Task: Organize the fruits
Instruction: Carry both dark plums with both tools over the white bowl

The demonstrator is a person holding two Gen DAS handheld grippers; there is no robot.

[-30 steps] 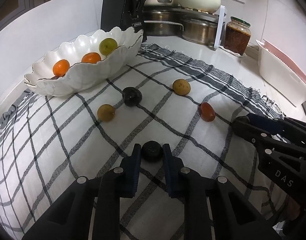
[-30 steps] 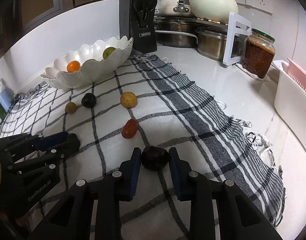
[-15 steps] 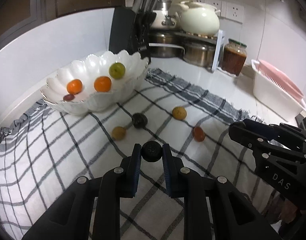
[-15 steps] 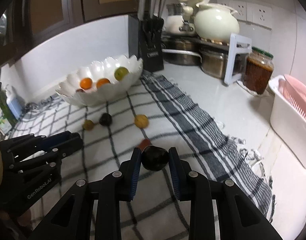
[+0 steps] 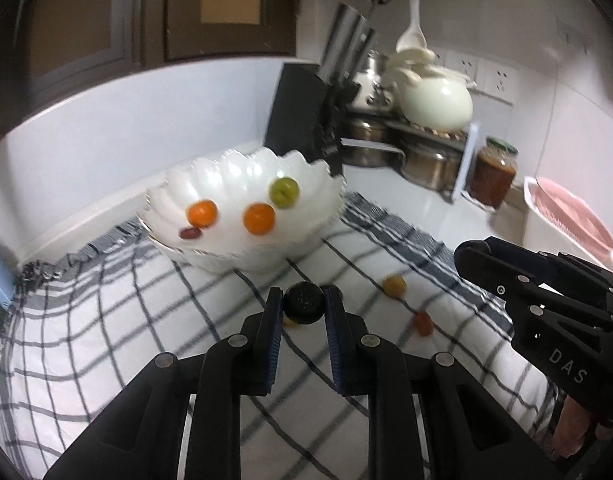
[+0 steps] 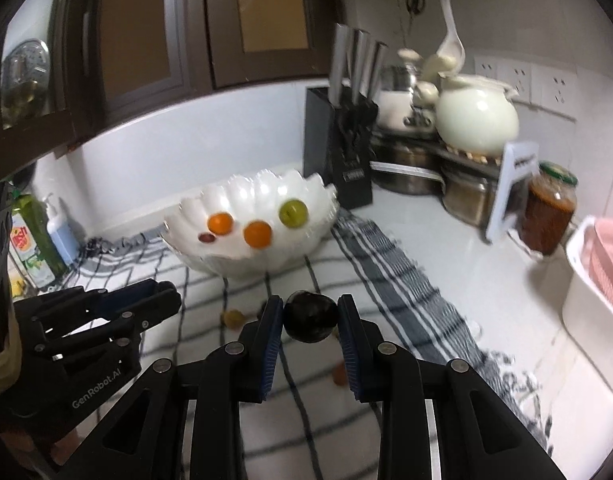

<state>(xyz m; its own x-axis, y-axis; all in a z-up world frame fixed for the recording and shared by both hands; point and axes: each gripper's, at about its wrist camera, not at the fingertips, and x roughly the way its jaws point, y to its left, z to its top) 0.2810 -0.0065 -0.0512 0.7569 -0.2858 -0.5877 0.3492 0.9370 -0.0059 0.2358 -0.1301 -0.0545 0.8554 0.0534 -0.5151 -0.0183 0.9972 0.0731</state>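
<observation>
Left wrist view, bottom centre: the black left gripper (image 5: 303,307) pinches one small, round, matte black fruit (image 5: 303,303) between its two blue-padded fingers, held up in front of the cloth just below the bowl. At the right edge of the same frame the right gripper (image 5: 472,254) enters side-on, its load hidden from this angle. Right wrist view, lower centre: the right gripper (image 6: 310,317) is closed on one larger, glossy dark plum (image 6: 310,316), with the left gripper (image 6: 168,296) visible at the left edge. Behind both claws, in the middle of each frame, sits one white scalloped ceramic bowl (image 5: 242,168) holding four fruits: two orange tangerines (image 5: 202,213), one green round fruit (image 5: 284,192) and one small dark-red fruit (image 5: 190,233). On the black-and-white checked cloth (image 5: 106,320) two loose fruits show clearly right of centre, one yellow-brown round fruit (image 5: 394,286) and one reddish oval fruit (image 5: 423,323); another yellowish one peeks from behind the held black fruit, mostly hidden. In the upper right stand one black knife block (image 6: 338,148), one cream ceramic pot (image 6: 476,118), one glass jar of red-brown paste (image 6: 549,210) and one pink and white drainer basket (image 6: 594,280).
</observation>
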